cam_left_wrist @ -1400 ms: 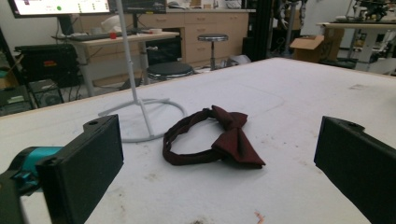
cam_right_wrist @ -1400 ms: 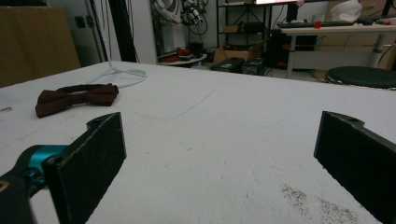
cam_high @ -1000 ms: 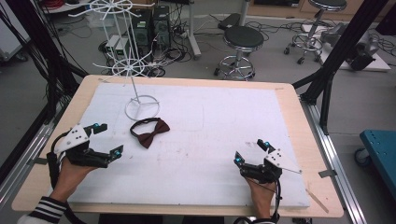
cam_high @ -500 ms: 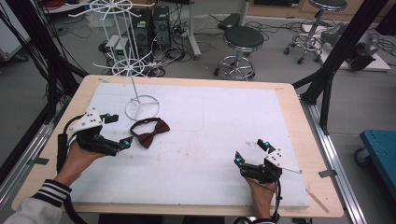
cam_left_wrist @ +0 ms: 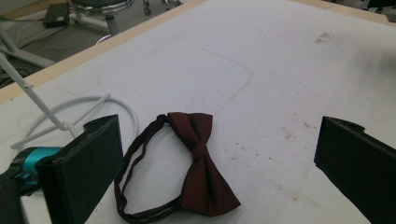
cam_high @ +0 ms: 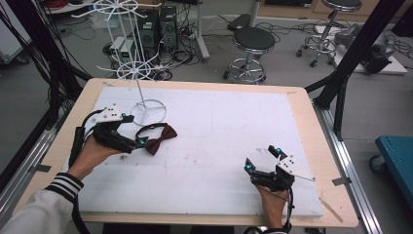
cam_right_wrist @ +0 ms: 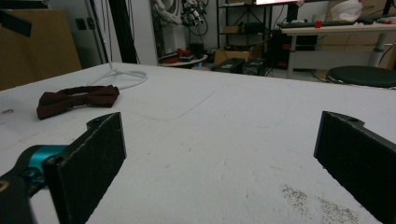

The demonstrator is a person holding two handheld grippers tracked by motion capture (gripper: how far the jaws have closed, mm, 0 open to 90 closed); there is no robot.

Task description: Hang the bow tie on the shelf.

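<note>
While the bow tie lies flat:
Left gripper [cam_high: 130, 141]: jaws apart beside bow tie [cam_high: 157, 138], lined up to grasp it.
Right gripper [cam_high: 265, 163]: jaws apart, resting well clear.
Stand [cam_high: 148, 106]: near, likely the hanging spot.

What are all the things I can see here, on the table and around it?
bow tie: one, dark red with a dark strap loop, left part of the white mat, lying flat.
wire stand: one, white, ring base on the mat just behind the bow tie.
mat: one, white, covering the table top.
table: one, light wood.
stools: two, black seats, on the floor behind.
left tool: one, black, open, at the bow tie.
right tool: one, black, open, near right front.
</note>
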